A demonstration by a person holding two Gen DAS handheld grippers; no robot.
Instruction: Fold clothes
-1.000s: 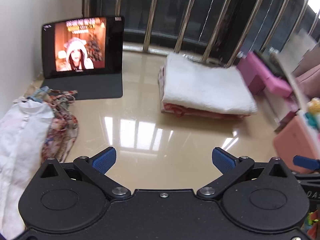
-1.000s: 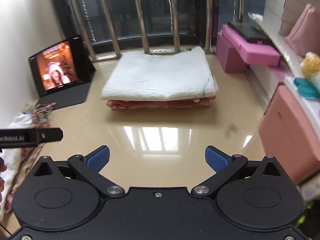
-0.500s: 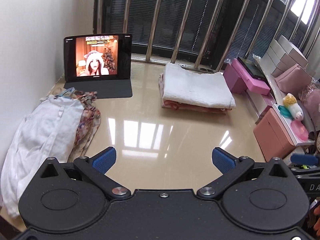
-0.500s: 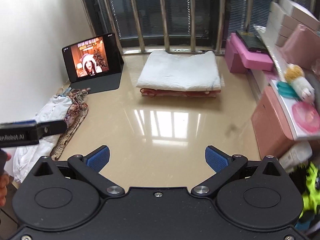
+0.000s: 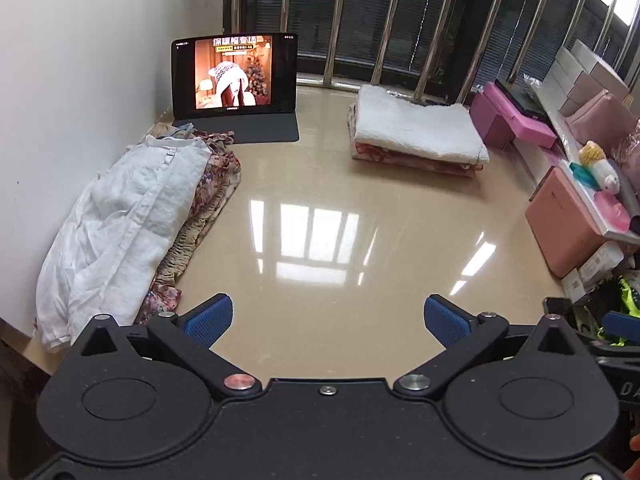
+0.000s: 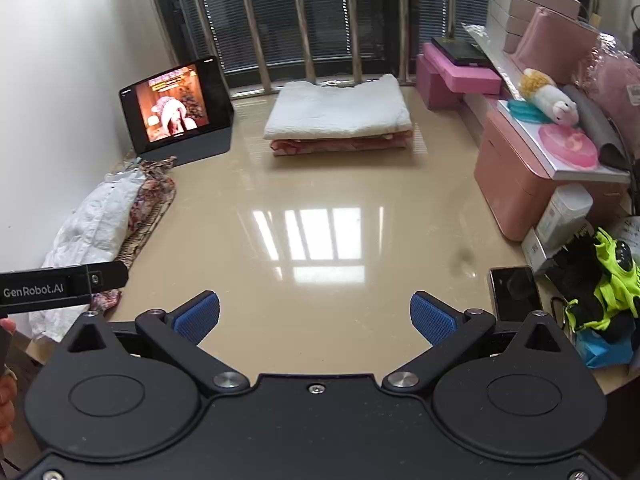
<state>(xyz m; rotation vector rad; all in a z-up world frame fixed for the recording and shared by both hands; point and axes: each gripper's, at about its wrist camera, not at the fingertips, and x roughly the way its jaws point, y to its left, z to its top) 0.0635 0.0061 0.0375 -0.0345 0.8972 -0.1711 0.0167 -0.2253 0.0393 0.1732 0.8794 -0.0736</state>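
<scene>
Both claws have pulled back from the folded stack point(image 5: 416, 136). Left of it lies the unfolded pile point(image 5: 120, 224). The left claw point(image 5: 328, 320) and right claw point(image 6: 316, 316) gape wide, empty, above the worktop point(image 5: 320, 216).

Worktop point(image 5: 328, 184) is showing a glossy, smooth beige finish, mirroring the window. White cloth point(image 5: 120, 220) is looking thin & crinkly, matt; floral cloth point(image 5: 208, 196) under it is looking soft w/ a print. Folded white towel point(image 5: 416, 128) is looking thick, nubbly. Left hand-held gripper point(image 5: 328, 320) & right hand-held gripper point(image 6: 316, 316) are showing matt black plastic bodies, shiny metal pivots, blue pads point(image 6: 198, 316) w/ a rough grid texture. Bars point(image 6: 300, 20) are gleaming like polished metal. Tablet point(image 5: 236, 74) screen is glossy. Pink case point(image 6: 516, 188) is looking matt, leather-like.
</scene>
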